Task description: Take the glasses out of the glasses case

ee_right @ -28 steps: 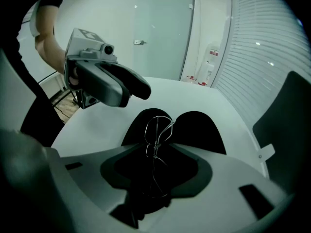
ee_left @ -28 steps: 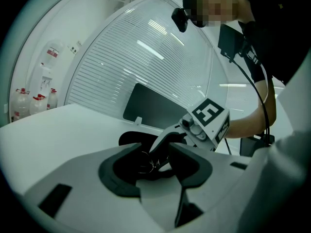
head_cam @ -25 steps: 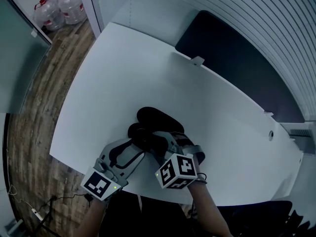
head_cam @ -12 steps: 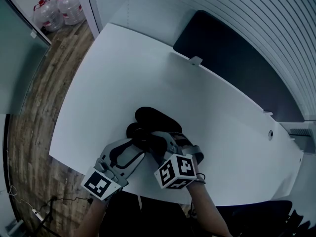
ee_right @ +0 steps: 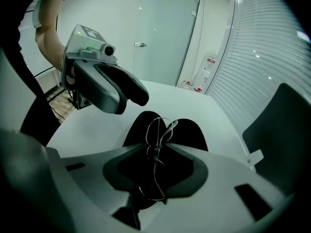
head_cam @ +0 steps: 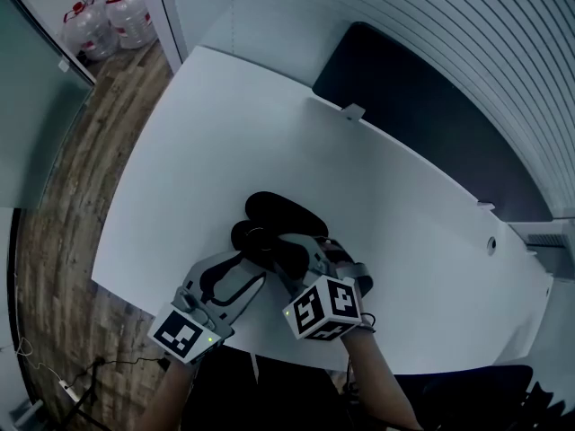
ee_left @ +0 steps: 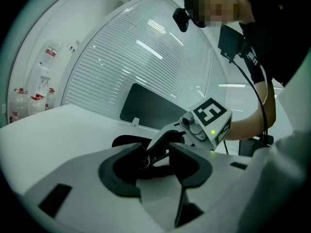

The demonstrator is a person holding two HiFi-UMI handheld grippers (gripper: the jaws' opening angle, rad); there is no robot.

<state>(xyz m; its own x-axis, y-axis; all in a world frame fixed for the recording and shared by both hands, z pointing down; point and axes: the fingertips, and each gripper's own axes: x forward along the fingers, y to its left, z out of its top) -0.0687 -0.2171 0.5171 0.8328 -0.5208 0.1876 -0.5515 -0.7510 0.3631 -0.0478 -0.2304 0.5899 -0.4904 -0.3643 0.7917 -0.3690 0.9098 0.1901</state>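
Nearest to us, the left gripper [ee_left: 154, 163] has its jaws shut on the near side of the glasses case [head_cam: 278, 212] and holds it down. The right gripper [ee_right: 156, 171] points down into the case from just beside the left one. Its jaws are partway apart and have just been closing. The thin wire glasses [ee_right: 156, 140] stand between them, right over the open case. As far as I can tell, the pads are not pressing on the wire yet. So the first part is done: the case is open, with its lid laid back on the far side. What is left is to pinch the glasses, lift them up out of the case and move them away from it. From the head view both grippers cover the inside of the case, so the glasses cannot be seen there at all. The inside of the case is very dark, and I cannot make out the lenses, only the wire. The case sits on the white table [head_cam: 225, 133]. Far past the case there is a dark panel [head_cam: 422, 106].
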